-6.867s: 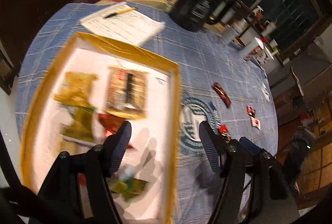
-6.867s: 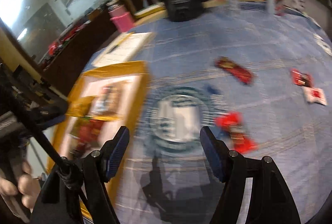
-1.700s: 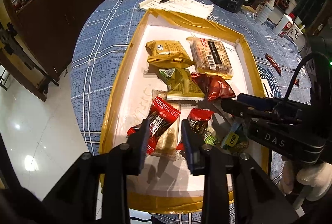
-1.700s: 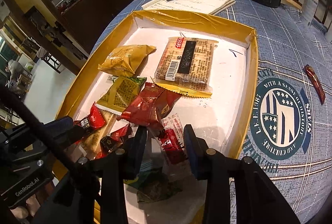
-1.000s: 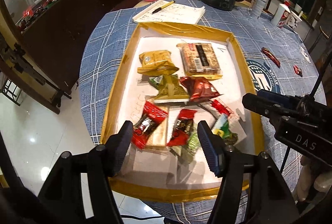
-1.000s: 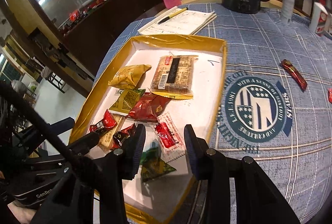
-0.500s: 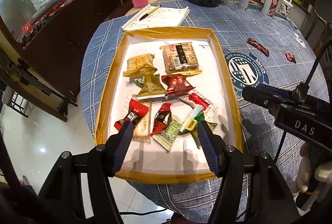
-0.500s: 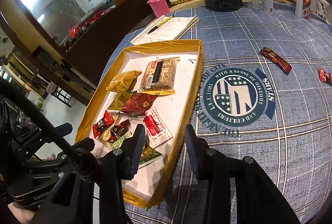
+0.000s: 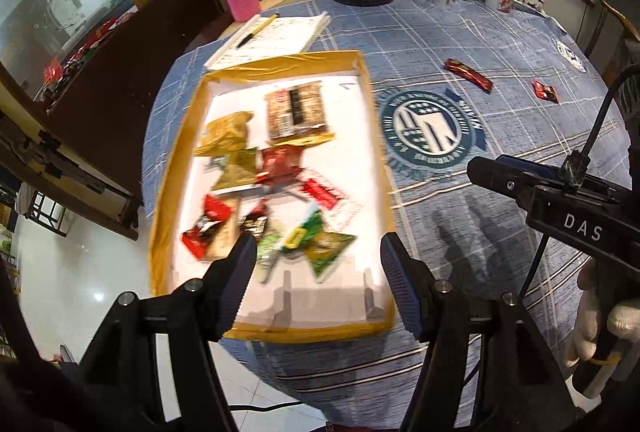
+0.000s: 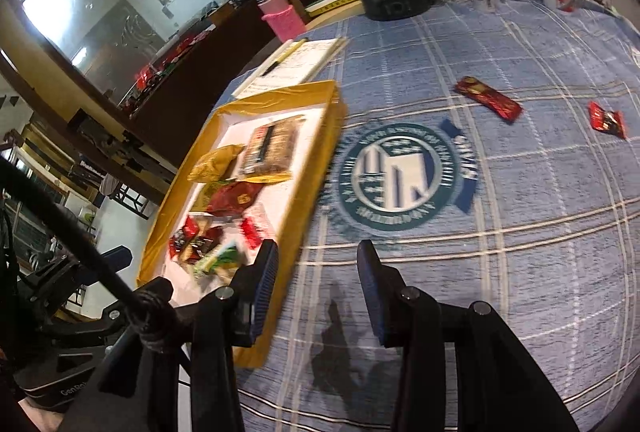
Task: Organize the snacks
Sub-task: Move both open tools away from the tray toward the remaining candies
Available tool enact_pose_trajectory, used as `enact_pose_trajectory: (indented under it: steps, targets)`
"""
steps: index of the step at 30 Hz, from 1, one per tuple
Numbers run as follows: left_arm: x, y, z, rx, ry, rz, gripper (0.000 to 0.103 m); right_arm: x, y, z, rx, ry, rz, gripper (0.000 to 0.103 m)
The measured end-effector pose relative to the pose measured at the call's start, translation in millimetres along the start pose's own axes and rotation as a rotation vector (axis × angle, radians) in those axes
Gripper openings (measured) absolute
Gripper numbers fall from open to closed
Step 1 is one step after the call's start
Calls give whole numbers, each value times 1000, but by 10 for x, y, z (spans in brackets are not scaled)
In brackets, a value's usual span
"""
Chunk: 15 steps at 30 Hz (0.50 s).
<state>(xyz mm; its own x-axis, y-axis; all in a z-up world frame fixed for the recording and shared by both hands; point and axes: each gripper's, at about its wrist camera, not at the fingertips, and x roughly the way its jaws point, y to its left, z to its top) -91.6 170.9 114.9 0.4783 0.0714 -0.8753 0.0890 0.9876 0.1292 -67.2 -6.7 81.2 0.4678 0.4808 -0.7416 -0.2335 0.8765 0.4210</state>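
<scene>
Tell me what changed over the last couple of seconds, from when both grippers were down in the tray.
Both grippers pulled up and back out of the tray. The left gripper opened wide; the right gripper opened a little, now over the tablecloth. Neither holds anything. The long red bar and small red packet stayed outside the tray.

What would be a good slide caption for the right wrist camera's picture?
Empty, open right gripper above a blue plaid tablecloth, yellow-rimmed snack tray at left, two red snack packets left outside it.
</scene>
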Motion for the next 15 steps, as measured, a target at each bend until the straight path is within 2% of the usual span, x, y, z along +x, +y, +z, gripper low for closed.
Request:
enact_pose_trajectory:
  steps: [15]
  targets:
    - [160,-863,172,36,31,-50,65,-293,-1015,7,75,26,-51,44]
